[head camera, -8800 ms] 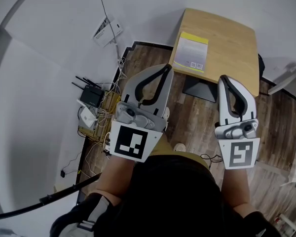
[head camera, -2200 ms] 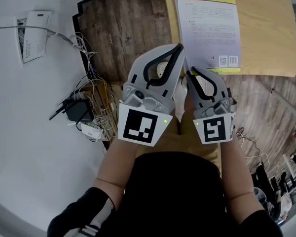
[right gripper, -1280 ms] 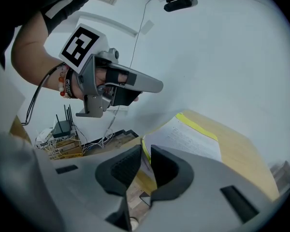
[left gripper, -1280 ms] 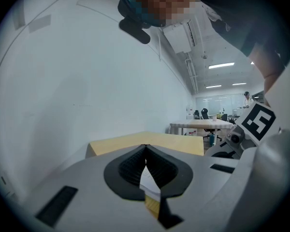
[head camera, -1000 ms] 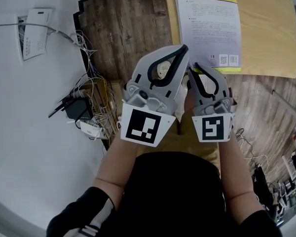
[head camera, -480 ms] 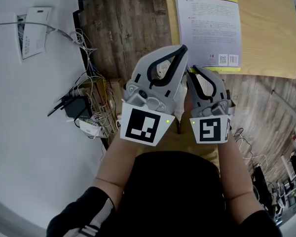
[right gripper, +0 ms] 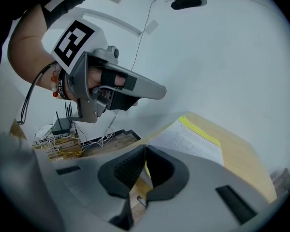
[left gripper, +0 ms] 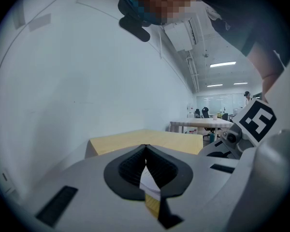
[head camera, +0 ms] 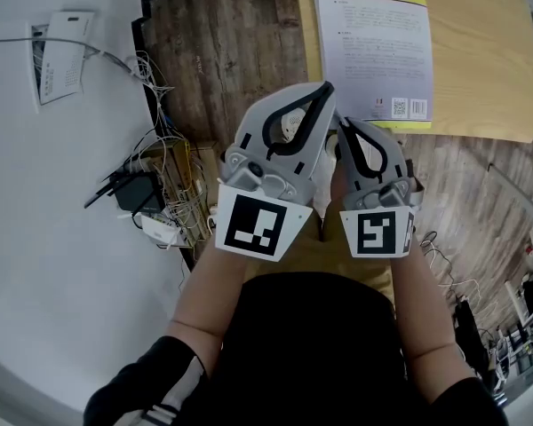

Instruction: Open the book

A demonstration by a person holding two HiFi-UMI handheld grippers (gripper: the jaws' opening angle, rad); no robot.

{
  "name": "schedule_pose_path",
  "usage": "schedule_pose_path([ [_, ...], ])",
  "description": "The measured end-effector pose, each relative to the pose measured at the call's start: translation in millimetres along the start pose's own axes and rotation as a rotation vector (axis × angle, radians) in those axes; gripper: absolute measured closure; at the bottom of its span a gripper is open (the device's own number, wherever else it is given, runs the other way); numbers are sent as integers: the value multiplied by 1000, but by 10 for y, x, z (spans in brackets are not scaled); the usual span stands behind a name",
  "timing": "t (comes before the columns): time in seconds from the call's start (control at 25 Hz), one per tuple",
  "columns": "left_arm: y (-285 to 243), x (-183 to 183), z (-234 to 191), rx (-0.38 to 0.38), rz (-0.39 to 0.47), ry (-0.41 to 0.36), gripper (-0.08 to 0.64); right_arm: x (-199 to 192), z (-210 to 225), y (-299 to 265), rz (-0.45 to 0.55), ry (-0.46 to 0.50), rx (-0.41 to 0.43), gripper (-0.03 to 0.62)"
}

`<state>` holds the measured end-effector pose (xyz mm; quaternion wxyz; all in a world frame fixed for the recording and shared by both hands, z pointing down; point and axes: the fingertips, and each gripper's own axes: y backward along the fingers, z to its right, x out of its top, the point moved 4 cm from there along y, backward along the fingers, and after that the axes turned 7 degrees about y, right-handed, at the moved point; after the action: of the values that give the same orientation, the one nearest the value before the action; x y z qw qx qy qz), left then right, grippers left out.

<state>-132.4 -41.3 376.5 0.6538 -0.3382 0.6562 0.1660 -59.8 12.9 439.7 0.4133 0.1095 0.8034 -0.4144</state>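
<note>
The book (head camera: 377,51) lies closed on the wooden table (head camera: 480,60), white cover up with a yellow strip at its far end. Both grippers hover at its near left corner. My left gripper (head camera: 324,87) is shut, its tip over the book's left edge, with nothing held. My right gripper (head camera: 341,124) sits at the near corner; its jaws have just been closing and now pinch the thin yellow-edged corner. In the right gripper view the jaws (right gripper: 145,151) meet over that corner, with the book (right gripper: 188,141) stretching beyond. In the left gripper view the gripper (left gripper: 145,149) is closed.
Left of the table, on the wood floor (head camera: 222,51), are a black router (head camera: 129,189) and a tangle of cables (head camera: 173,207). A printed sheet (head camera: 58,51) lies on the white surface at far left. More cables (head camera: 444,256) trail at the right.
The right gripper's jaws have drawn together at the book's near corner. Both hands have stayed in place.
</note>
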Motion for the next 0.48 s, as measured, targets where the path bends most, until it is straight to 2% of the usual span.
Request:
schedule_pose_path([
  [0.48,40,17,-35,16,0,-5,549,49,28,42,10,2,-23,557],
])
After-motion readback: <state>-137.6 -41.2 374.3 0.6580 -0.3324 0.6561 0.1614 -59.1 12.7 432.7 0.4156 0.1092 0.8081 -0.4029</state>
